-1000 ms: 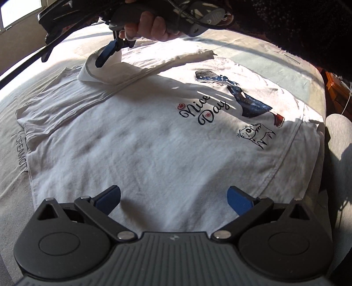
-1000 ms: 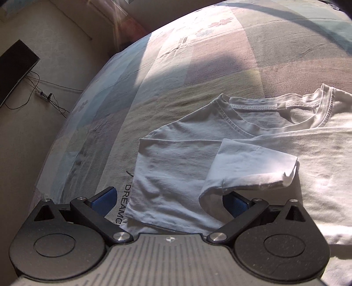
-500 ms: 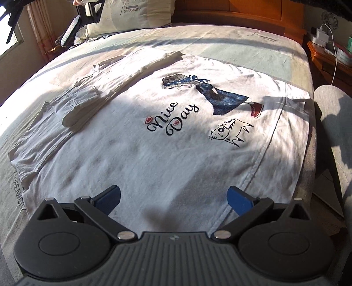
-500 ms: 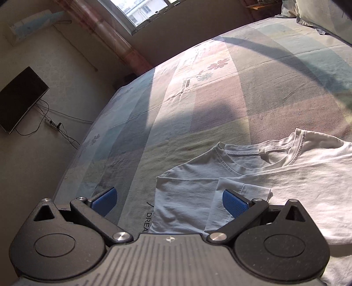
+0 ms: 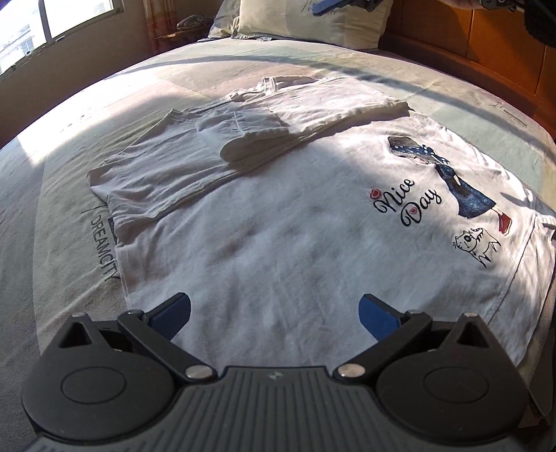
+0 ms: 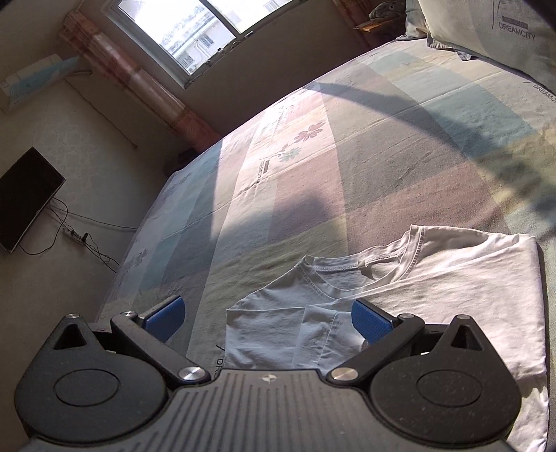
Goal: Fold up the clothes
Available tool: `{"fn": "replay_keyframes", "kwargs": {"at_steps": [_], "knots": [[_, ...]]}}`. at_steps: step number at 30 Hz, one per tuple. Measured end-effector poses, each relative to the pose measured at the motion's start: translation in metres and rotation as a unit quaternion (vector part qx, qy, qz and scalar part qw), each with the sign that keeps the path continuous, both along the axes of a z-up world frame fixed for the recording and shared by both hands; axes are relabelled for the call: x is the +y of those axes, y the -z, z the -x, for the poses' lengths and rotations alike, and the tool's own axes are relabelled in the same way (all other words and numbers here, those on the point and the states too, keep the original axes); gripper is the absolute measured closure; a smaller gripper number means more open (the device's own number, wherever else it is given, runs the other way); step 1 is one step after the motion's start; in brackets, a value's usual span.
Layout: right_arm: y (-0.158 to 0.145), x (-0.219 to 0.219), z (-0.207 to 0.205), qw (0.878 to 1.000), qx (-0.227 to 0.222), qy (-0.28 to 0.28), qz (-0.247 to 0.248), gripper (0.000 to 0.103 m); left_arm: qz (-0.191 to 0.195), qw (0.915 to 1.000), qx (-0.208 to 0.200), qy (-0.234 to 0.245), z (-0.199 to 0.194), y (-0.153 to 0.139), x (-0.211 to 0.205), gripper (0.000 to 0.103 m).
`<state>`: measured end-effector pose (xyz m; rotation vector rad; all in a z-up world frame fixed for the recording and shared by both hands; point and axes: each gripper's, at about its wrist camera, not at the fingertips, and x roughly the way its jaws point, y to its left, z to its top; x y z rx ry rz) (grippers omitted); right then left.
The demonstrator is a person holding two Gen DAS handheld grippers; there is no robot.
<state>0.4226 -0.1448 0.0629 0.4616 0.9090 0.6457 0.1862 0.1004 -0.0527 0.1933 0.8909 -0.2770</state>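
My left gripper (image 5: 274,314) hung spread and empty over the lower part of the shirt (image 5: 295,243), which lay flat on the bed (image 5: 173,87), print side up. My right gripper (image 6: 267,318) was also spread, holding nothing, above the shirt's (image 6: 451,278) collar end. In the left view, only a blue fingertip of that right gripper (image 5: 328,6) showed at the top edge; the rest was cut off. The gripper body hid the shirt's nearest hem in both views, and the far right edge ran out of the left view in shadow. One sleeve (image 5: 257,139) was folded in across the chest, with the side panel under it doubled over; the other sleeve (image 5: 542,222) lay at the bed's right edge, barely visible. The collar (image 6: 351,269) pointed toward a wide stretch of bare bedspread on the window (image 6: 205,31) side. A pillow (image 5: 312,24) sat at the headboard (image 5: 451,38), well apart from the shirt. On the right the shirt lay near the mattress edge, leaving little margin. Beyond the bed's foot, a dark screen (image 6: 27,194) leaned at the wall with cables (image 6: 87,240) on the floor.
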Motion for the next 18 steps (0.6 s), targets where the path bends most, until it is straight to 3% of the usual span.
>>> {"fn": "replay_keyframes", "kwargs": {"at_steps": [5, 11, 15, 18], "knots": [[0.056, 0.0, -0.016, 0.999, 0.05, 0.003, 0.005, 0.0, 0.021, 0.9988, 0.002, -0.044, -0.009, -0.005, 0.034, 0.001], [0.123, 0.028, -0.032, 0.994, 0.107, -0.014, 0.009, 0.0, 0.034, 0.9958, 0.012, -0.085, -0.014, 0.0, 0.057, 0.001], [0.141, 0.053, -0.034, 0.994, 0.102, -0.031, 0.023, 0.0, 0.034, 0.9962, 0.014, -0.08, -0.013, 0.001, 0.056, 0.001], [0.137, 0.066, -0.038, 0.994, 0.102, -0.044, 0.008, 0.0, 0.036, 0.9967, 0.012, -0.072, -0.011, 0.001, 0.053, 0.001]]}}
